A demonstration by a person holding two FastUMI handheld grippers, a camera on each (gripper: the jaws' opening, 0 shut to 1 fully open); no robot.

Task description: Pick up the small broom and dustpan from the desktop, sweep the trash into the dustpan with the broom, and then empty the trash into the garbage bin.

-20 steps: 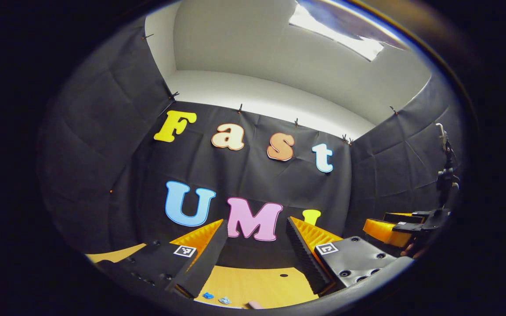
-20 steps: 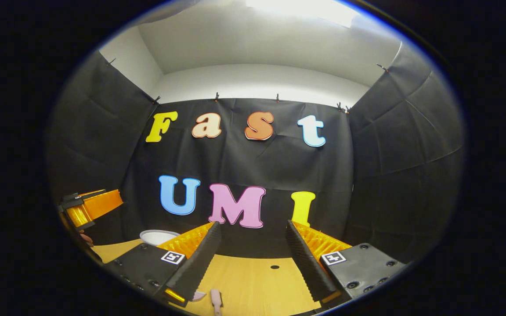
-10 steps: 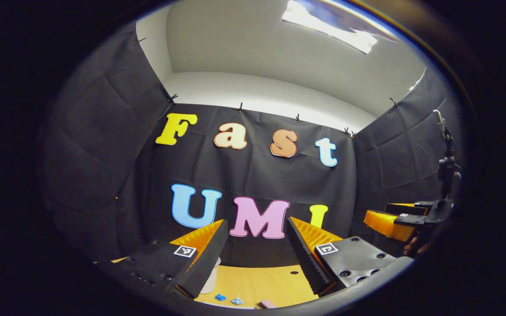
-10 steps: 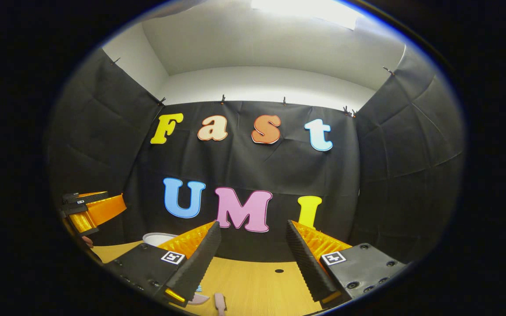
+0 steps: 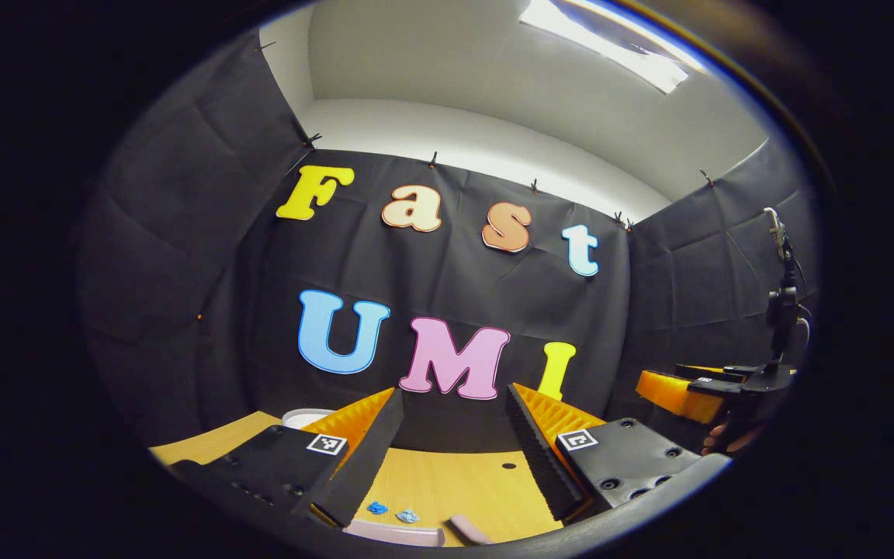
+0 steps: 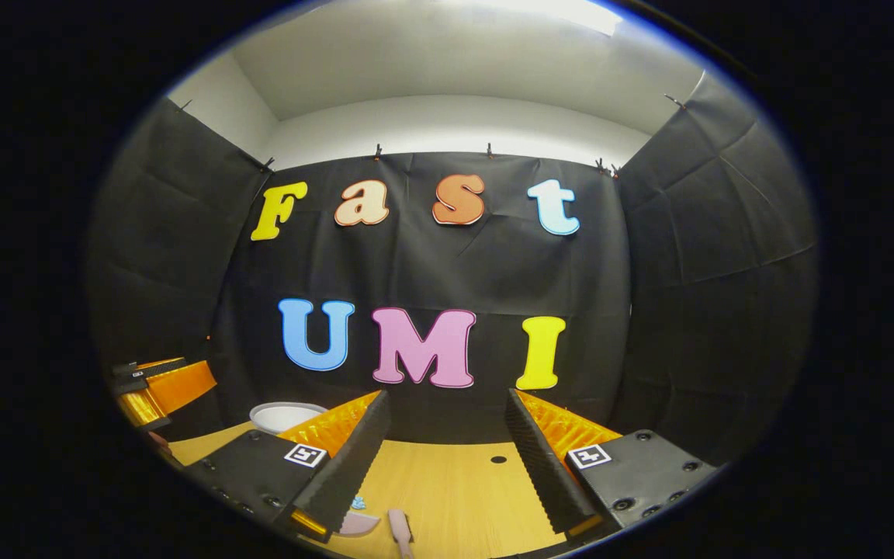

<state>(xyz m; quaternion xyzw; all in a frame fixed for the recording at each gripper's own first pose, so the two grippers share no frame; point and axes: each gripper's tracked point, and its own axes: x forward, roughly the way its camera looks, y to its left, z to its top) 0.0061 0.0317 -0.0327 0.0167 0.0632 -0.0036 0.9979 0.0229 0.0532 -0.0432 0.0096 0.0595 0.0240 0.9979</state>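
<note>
My left gripper (image 5: 452, 393) is open above the wooden desktop (image 5: 455, 485), nothing between its fingers. Below it lie two blue scraps of trash (image 5: 392, 512). At the bottom edge of the left gripper view show a pale pink dustpan rim (image 5: 393, 532) and a pink broom end (image 5: 470, 530). My right gripper (image 6: 445, 396) is open too and empty. In the right gripper view the pink broom handle (image 6: 399, 528) lies beside the pink dustpan (image 6: 358, 524), with a blue scrap (image 6: 358, 503) just behind. Most of both tools is cut off.
A white garbage bin (image 6: 285, 415) stands at the back left of the desktop; its rim (image 5: 307, 417) peeks over my left finger. The right gripper (image 5: 695, 392) and a hand (image 5: 726, 439) show far right; the left gripper (image 6: 160, 388) shows far left. Black cloth walls close the booth.
Both views have tipped down a little, so more desktop shows. The pink dustpan and broom have come further into sight, and the white bin has appeared in the left gripper view.
</note>
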